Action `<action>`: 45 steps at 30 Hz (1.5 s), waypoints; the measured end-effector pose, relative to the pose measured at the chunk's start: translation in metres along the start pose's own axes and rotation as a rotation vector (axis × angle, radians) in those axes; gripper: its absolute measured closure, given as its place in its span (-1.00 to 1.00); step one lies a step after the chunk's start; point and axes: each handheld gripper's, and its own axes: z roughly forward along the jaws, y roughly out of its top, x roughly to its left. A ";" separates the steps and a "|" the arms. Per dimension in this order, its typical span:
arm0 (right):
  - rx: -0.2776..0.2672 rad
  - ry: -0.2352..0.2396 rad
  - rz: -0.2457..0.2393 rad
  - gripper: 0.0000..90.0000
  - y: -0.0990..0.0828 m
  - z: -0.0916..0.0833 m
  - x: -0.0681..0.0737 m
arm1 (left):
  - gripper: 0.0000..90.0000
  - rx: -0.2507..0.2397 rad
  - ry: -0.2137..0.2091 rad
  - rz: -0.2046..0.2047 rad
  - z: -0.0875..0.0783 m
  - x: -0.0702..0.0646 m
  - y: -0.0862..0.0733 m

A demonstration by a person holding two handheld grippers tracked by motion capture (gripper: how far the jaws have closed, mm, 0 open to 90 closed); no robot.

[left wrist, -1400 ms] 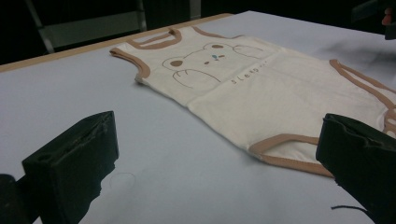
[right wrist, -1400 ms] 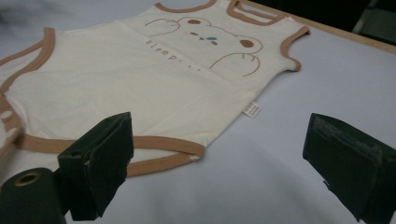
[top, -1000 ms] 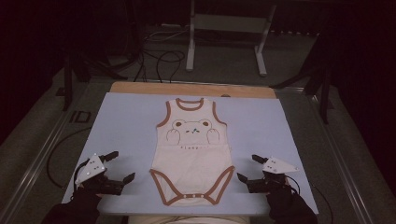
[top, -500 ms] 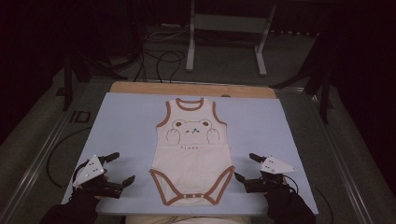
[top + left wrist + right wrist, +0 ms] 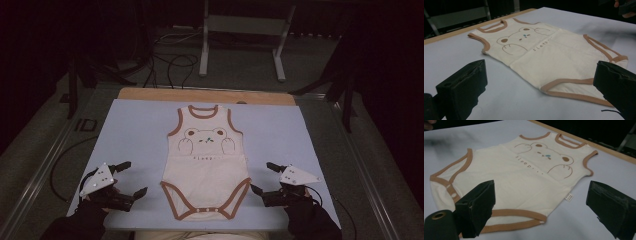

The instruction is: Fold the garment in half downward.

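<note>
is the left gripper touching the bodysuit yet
Apart. The high view shows blue mat between the open left gripper and the bodysuit; the left gripper view shows bare mat before its near hem too.

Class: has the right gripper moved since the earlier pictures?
Yes. The right gripper has edged left, toward the cream baby bodysuit with brown trim, which lies unmoved.
</note>
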 end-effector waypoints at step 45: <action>-0.023 -0.048 -0.018 -0.80 0.065 0.015 -0.038 | -1.00 0.053 -0.037 0.036 0.029 0.016 0.067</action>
